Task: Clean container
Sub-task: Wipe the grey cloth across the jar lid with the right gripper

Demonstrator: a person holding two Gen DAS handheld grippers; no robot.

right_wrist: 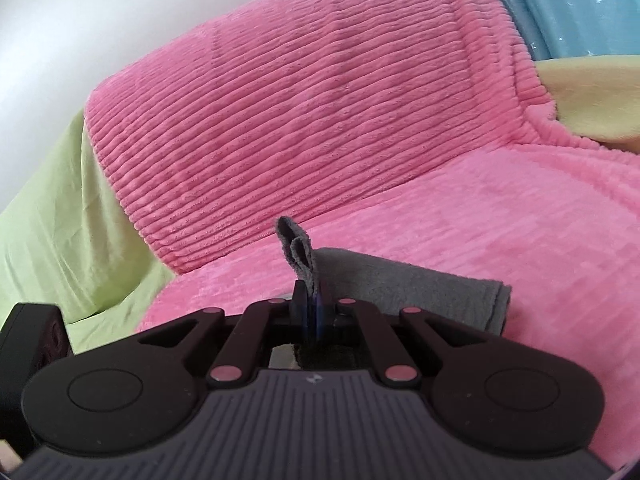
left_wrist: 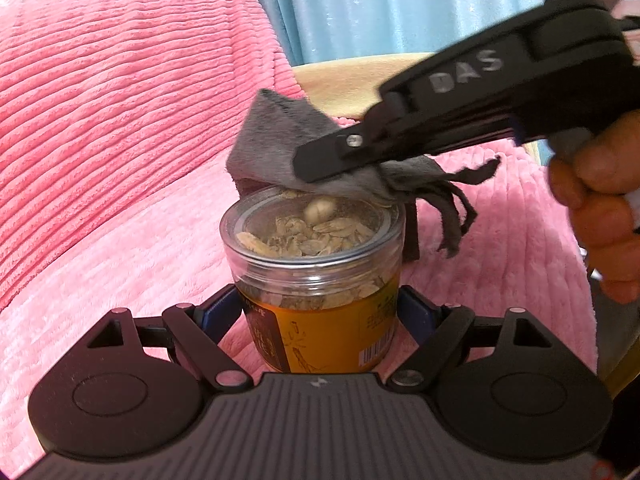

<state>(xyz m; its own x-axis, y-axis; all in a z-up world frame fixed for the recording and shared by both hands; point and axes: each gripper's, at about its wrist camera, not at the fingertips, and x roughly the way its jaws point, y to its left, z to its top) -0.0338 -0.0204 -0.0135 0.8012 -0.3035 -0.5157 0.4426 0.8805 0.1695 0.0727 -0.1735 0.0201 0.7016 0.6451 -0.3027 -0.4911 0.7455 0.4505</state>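
Pink ribbed plush blanket (left_wrist: 100, 128) covered the sofa seat and backrest in both views. Clear plastic jar (left_wrist: 316, 280) with an orange label stood upright on the seat, held at its lower body between the left gripper (left_wrist: 320, 316) fingers, blue pads touching both sides of the label. Jar was full of pale flat dried slices (left_wrist: 312, 236), visible through the transparent lid (left_wrist: 312, 220), which was on.

Right gripper (left_wrist: 320, 164) came in from the upper right of the left wrist view, tilted down toward the lid's far rim. It was clamped on a grey cloth (left_wrist: 272, 140): one flap stood up behind the fingers, the bunched part lay on the far edge of the lid, frayed strips hung down the jar's right side. A person's hand (left_wrist: 600, 208) gripped its handle at the right edge.

Right wrist view: fingers (right_wrist: 298, 300) drawn together, a folded tab of the grey cloth (right_wrist: 400, 280) sticking up between them, the rest spreading flat to the right over the pink seat. Jar itself not visible in that view. Part of the left gripper's body showed at the lower left edge.

Background: light green sheet (right_wrist: 52, 220) left of the backrest, yellow fabric (right_wrist: 592, 92) and blue star-print curtain (left_wrist: 380, 8) at the far right.
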